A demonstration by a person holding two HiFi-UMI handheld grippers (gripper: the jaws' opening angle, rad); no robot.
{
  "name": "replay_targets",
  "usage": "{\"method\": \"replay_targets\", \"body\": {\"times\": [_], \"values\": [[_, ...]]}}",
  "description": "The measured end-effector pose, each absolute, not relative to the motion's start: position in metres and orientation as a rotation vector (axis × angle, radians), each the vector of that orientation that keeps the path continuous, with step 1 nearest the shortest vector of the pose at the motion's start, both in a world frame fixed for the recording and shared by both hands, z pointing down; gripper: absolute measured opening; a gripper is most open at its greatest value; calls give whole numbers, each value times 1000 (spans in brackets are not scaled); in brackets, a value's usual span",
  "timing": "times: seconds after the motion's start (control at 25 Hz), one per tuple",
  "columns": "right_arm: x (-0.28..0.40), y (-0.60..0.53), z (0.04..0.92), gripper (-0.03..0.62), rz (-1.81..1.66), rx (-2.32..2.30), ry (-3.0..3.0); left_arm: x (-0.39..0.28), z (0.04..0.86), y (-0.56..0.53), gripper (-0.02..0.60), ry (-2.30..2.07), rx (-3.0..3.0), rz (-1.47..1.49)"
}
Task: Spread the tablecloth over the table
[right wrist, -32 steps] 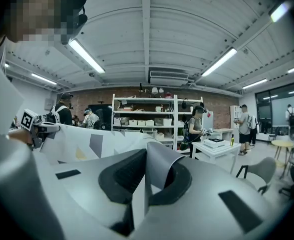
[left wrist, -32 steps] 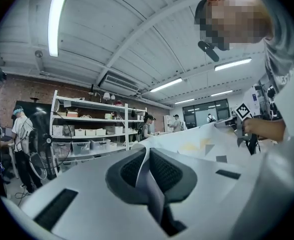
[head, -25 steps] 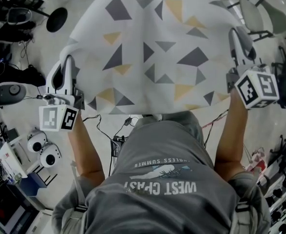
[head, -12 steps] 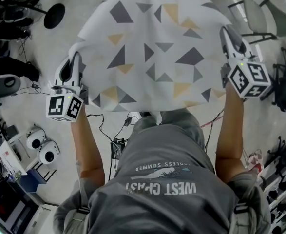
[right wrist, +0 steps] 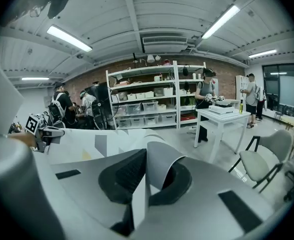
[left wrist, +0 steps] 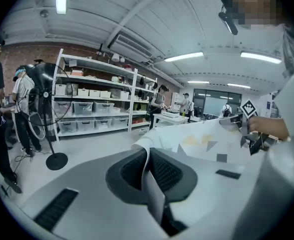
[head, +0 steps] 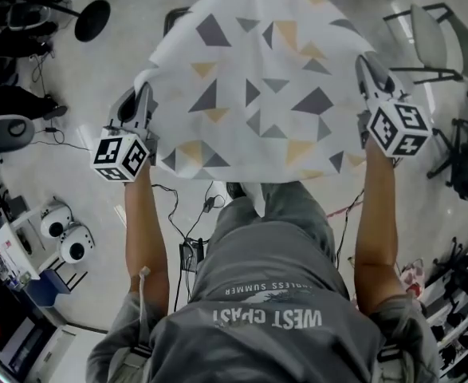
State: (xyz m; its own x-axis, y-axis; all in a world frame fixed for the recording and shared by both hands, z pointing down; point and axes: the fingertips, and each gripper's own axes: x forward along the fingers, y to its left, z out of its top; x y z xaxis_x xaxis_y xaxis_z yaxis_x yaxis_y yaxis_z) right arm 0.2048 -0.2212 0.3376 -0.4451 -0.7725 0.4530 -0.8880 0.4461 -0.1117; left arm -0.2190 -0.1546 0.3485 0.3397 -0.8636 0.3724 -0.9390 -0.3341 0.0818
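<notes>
A white tablecloth (head: 257, 86) printed with grey and yellow triangles hangs stretched in the air in front of the person, its near edge held at both corners. My left gripper (head: 142, 102) is shut on the cloth's left corner; in the left gripper view the cloth (left wrist: 154, 196) runs pinched between the dark pads. My right gripper (head: 369, 70) is shut on the right corner, and in the right gripper view a fold of cloth (right wrist: 157, 166) curls out from between its pads. No table surface shows beneath the cloth.
A grey chair (head: 441, 38) stands at the right. A black fan base (head: 94, 20) and cables (head: 182, 214) lie on the floor at left, beside round devices (head: 62, 234). Shelving (left wrist: 94, 106), a white table (right wrist: 222, 119) and several people stand around the room.
Both grippers have come inward and forward with the cloth, which has drawn narrower and shifted up the head view. Both stay shut on their corners.
</notes>
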Motion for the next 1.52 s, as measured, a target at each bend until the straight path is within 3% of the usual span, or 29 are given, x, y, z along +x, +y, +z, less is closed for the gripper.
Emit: {"method": "replay_targets", "body": {"times": [0.44,0.84,1.2,1.36,1.52], "values": [[188,-250,411,14,572,1308,-2318,-216,436,-174,0,-1577,2204,525],[181,-288,480,14,602,1249,-2198,-171,484,-195,0,-1524,2341,907],[187,-291,495,14,596,1254,-2192,-32,514,-135,0,-1071,2732,1370],[188,-292,501,14,578,1259,-2189,-67,507,-154,0,-1252,2651,1243],[196,-293,514,14,576,1286,-2168,-166,494,-186,0,-1504,2432,1062]]}}
